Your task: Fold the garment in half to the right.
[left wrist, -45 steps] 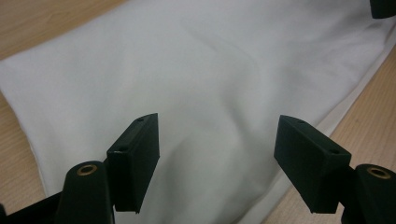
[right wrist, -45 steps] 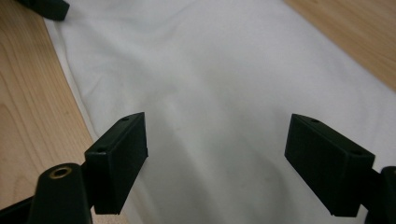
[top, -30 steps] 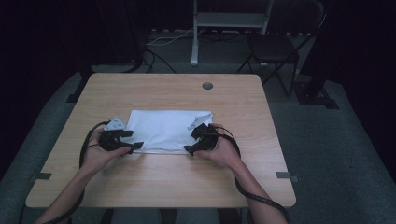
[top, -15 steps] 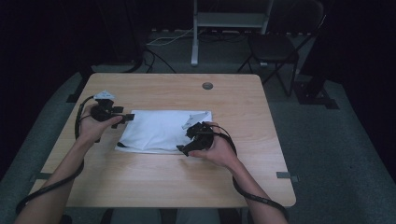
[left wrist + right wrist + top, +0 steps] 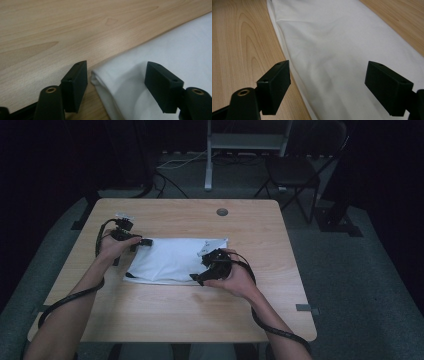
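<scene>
A folded white cloth (image 5: 170, 260) lies flat on the wooden table (image 5: 260, 235), a little left of its middle. My left gripper (image 5: 145, 241) is at the cloth's far left corner, open; in the left gripper view (image 5: 116, 80) the jaws straddle the folded corner of the cloth (image 5: 155, 55) without closing on it. My right gripper (image 5: 197, 276) sits at the cloth's near right edge, open, and in the right gripper view (image 5: 327, 88) the cloth (image 5: 332, 45) spreads out between the wide jaws.
A round cable hole (image 5: 222, 212) is in the table's far middle. A dark chair (image 5: 295, 170) and a metal stand (image 5: 240, 142) are beyond the table on the grey floor. Cables trail from both grippers along the forearms.
My left gripper went from the cloth's near left corner up to the far left corner. The crumpled left part of the cloth is now flat. The right gripper slid slightly left along the near edge.
</scene>
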